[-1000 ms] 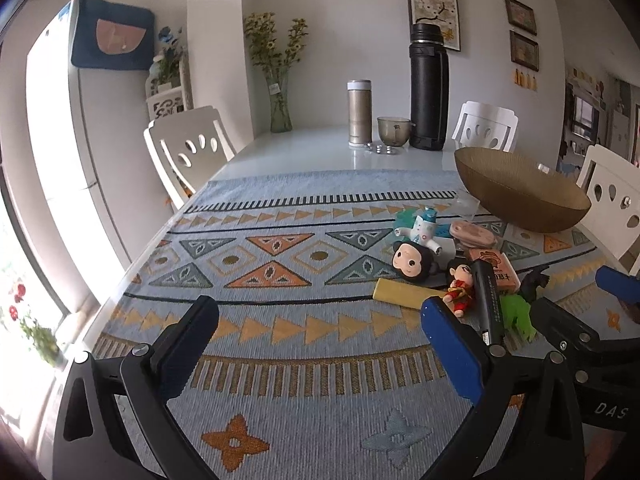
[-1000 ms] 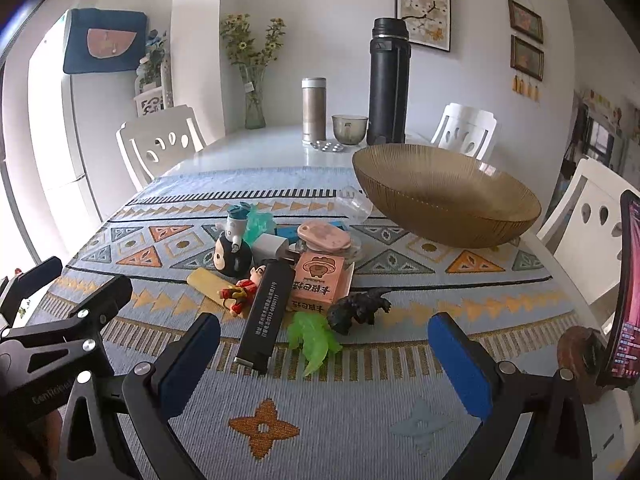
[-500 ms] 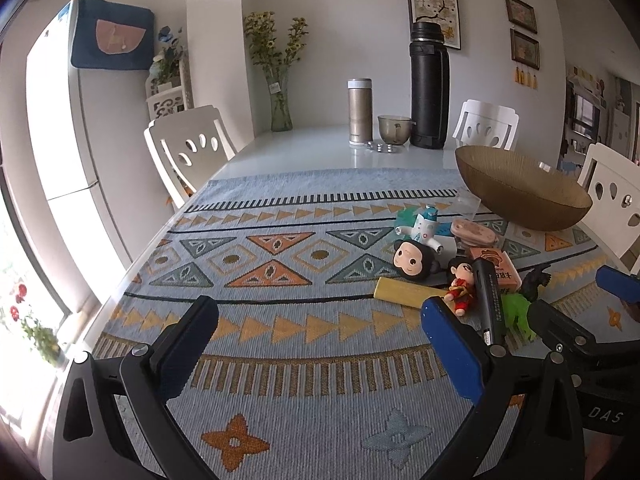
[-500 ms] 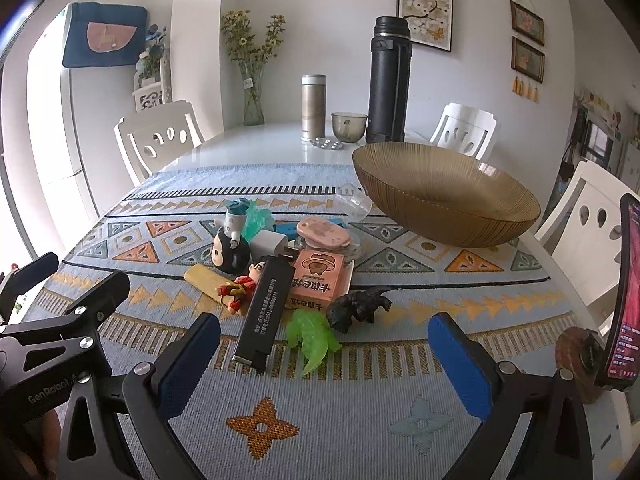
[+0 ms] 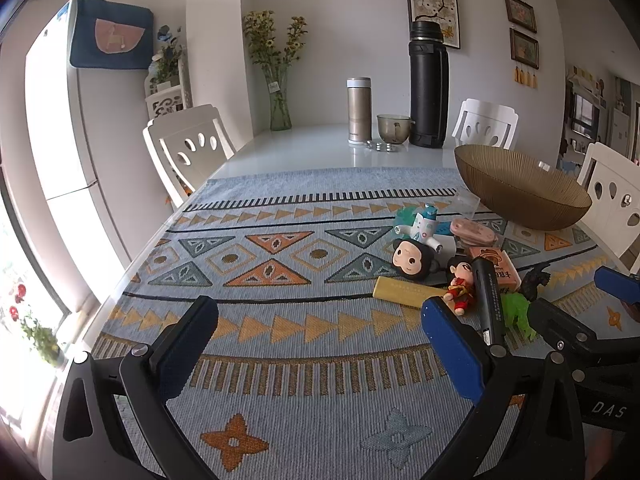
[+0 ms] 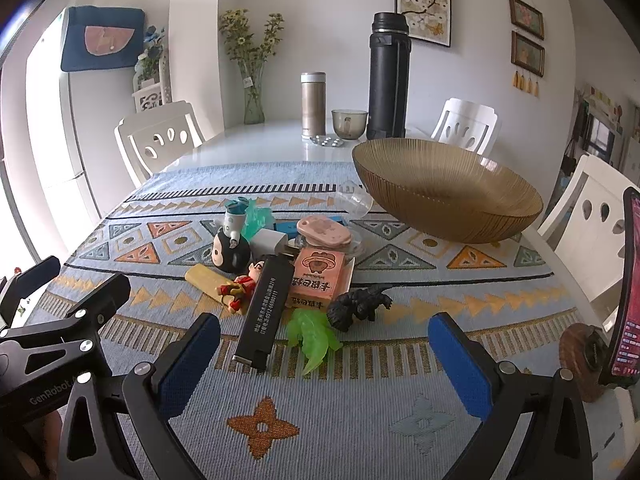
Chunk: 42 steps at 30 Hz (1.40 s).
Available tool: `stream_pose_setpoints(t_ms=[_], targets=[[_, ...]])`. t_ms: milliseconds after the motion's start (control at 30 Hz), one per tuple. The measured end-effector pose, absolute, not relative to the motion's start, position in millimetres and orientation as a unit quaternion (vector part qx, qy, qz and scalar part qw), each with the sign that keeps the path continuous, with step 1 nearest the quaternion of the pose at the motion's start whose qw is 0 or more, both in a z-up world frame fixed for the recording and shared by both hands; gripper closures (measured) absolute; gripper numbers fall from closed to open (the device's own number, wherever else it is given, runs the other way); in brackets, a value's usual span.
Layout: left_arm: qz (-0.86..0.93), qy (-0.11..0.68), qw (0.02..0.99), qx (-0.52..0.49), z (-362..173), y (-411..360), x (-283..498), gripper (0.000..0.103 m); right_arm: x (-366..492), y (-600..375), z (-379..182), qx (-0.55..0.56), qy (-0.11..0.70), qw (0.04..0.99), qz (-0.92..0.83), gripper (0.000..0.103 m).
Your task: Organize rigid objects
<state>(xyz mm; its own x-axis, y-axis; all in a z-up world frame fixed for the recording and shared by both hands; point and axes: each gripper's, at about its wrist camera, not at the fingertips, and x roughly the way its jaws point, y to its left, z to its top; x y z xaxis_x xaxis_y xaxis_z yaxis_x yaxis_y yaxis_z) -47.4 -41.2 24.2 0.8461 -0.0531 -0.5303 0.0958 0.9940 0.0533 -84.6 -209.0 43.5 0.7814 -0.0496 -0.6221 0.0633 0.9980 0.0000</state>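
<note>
1. Dining room with white walls; patterned blue runner (image 6: 360, 420) spread over a white table (image 5: 312, 148), white chairs around it.
2. Far left: fridge (image 5: 52, 120) with a dark blue cover on top, window light beside it.
3. Back of the table, left to right: glass vase of yellow flowers (image 6: 254, 92), steel flask (image 6: 313, 104), small glass cup (image 6: 349, 124), tall black thermos (image 6: 388, 76).
4. Left gripper (image 5: 318, 342): blue-padded jaws spread wide, gripping nothing, hovering low over bare runner, left of the pile.
5. Pile of small things mid-runner, left to right in the right wrist view: yellow bar (image 6: 206, 278), black monkey head (image 6: 230, 254) with a white-and-teal figure (image 6: 235, 220) behind it, red-suited doll (image 6: 240, 290), long black bar with white print (image 6: 266, 312), white charger (image 6: 269, 242), green plastic dinosaur (image 6: 314, 334), orange box (image 6: 320, 280), pink case (image 6: 324, 232), black dinosaur (image 6: 358, 306).
6. Right gripper (image 6: 324, 366): jaws likewise wide apart and holding nothing, just short of the green dinosaur and the black bar's near end.
7. Right of the pile: large ribbed amber bowl (image 6: 472, 224), nothing visible inside it.
8. Far right edge: phone with a lit screen (image 6: 628, 288) on a round stand.
</note>
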Motion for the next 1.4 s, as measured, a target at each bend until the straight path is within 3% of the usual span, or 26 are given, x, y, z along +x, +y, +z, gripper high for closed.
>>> stream_pose_setpoints(t_ms=[367,600,833,967,1067,1267,1400], targets=[[-0.052,0.284,0.957,0.04,22,-42,-45,0.001,-85,-211,43,0.016,0.329,0.944,-0.025,0.0],[-0.159,0.326,0.927,0.093,44,-47,-35,0.001,-89,-226,42,0.077,0.361,0.929,0.029,0.002],[-0.233,0.352,0.901,0.097,53,-48,8,0.002,-89,-215,54,0.099,0.387,0.914,0.071,0.019],[-0.274,0.377,0.88,0.095,43,-60,31,0.002,-74,-200,50,0.105,0.416,0.898,0.098,0.039],[-0.288,0.393,0.867,0.101,33,-74,47,0.011,-62,-190,37,0.103,0.44,0.886,0.105,0.052],[-0.302,0.419,0.85,0.106,13,-90,73,0.027,-47,-187,22,0.114,0.464,0.874,0.093,0.057],[-0.313,0.433,0.841,0.082,4,-94,86,0.032,-42,-192,22,0.118,0.461,0.876,0.081,0.057]])
